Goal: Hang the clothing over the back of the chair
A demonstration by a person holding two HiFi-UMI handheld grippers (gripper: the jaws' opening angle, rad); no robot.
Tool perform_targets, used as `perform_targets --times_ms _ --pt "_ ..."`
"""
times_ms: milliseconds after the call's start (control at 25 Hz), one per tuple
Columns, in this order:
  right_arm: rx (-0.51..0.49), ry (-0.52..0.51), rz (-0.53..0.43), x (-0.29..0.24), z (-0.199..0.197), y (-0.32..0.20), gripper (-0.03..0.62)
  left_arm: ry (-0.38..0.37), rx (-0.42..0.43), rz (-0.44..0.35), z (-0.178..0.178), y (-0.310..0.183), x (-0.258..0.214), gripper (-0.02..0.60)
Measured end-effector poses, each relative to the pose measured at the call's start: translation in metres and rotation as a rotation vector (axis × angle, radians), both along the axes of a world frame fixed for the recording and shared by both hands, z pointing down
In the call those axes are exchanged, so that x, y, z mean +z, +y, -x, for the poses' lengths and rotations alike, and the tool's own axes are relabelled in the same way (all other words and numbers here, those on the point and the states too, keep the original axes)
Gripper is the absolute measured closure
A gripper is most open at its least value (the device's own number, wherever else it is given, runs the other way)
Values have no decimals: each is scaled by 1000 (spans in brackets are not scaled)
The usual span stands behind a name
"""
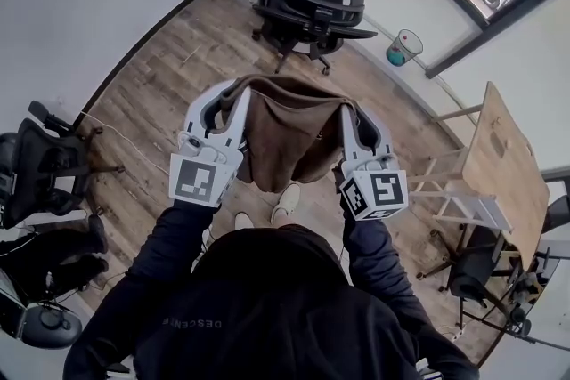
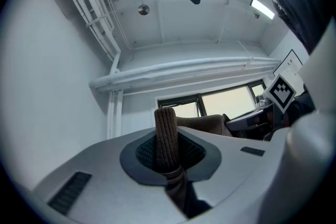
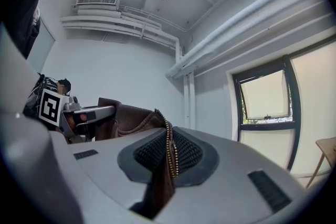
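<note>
**Head view: brown jacket held spread between both grippers**

The brown jacket is held up in the air above the wood floor. It is spread between the left gripper and the right gripper. Its top edge sags between them, and the body hangs down in soft folds.

- Left gripper view: the jaws are closed narrow on a ribbed knit band of the jacket, which stands upright out of the pads.
- Right gripper view: the jaws are closed narrow on a front edge lined with a brass-coloured zipper. The rest of the fabric is seen bunched toward the other gripper.

The black office chair is set well apart from the jacket, at the far edge of the floor by the white wall. A wooden table is noted at the floor's right edge.
</note>
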State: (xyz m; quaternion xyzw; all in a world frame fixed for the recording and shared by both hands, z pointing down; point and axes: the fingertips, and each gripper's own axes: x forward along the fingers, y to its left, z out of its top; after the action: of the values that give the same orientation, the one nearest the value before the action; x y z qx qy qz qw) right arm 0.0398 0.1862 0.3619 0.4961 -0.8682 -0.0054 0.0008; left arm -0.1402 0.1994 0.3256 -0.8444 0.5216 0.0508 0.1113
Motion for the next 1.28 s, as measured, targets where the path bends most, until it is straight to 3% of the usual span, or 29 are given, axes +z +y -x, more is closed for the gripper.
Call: perform_targets --times_ms 400,880,1280 --pt "-34 -5 -5 -3 -35 -68 551 3 -24 15 -36 -68 -1 532" --pt "-79 11 -40 -16 -89 -139 551 -36 -70 -35 -93 -130 -19 532" --pt "-50 23 -34 -19 -107 -188 551 -26 -68 -28 -109 -181 -19 532"
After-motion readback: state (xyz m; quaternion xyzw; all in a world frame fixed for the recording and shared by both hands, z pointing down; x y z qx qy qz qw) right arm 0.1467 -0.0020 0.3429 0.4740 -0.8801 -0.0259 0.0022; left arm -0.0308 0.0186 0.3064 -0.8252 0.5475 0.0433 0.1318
